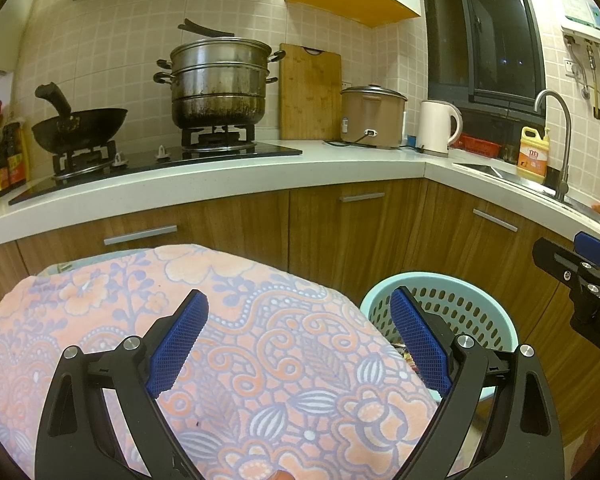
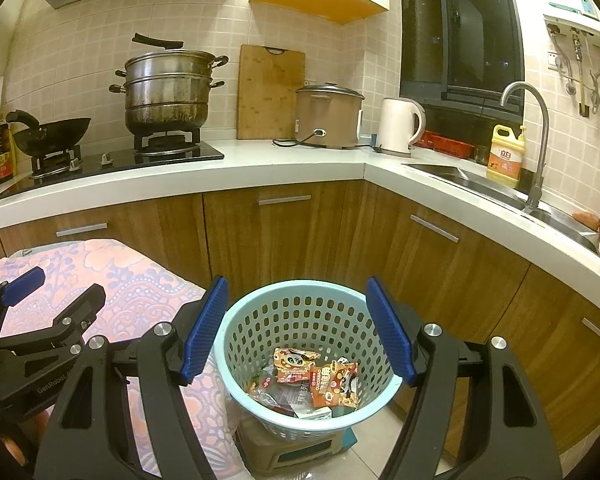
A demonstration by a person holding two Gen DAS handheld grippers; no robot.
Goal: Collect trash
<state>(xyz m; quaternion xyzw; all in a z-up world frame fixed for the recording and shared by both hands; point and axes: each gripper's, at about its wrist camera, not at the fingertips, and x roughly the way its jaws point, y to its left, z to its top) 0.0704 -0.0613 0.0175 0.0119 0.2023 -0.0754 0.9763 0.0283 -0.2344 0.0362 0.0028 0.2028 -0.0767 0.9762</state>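
A light blue perforated basket (image 2: 260, 320) stands on the floor by the cabinets, holding several snack wrappers (image 2: 316, 380). My right gripper (image 2: 298, 330) is open and empty, above the basket's mouth. My left gripper (image 1: 298, 346) is open and empty over a pink floral cloth (image 1: 240, 360); the basket (image 1: 480, 312) shows behind its right finger. The right gripper (image 1: 580, 276) appears at the right edge of the left wrist view, the left gripper (image 2: 40, 304) at the left of the right wrist view.
The cloth covers a raised surface (image 2: 140, 292) left of the basket. A box (image 2: 292, 452) sits under the basket. Wooden cabinets (image 2: 300, 232) and a white counter (image 2: 260, 168) with stove, pots, kettle and sink (image 2: 480, 184) lie behind.
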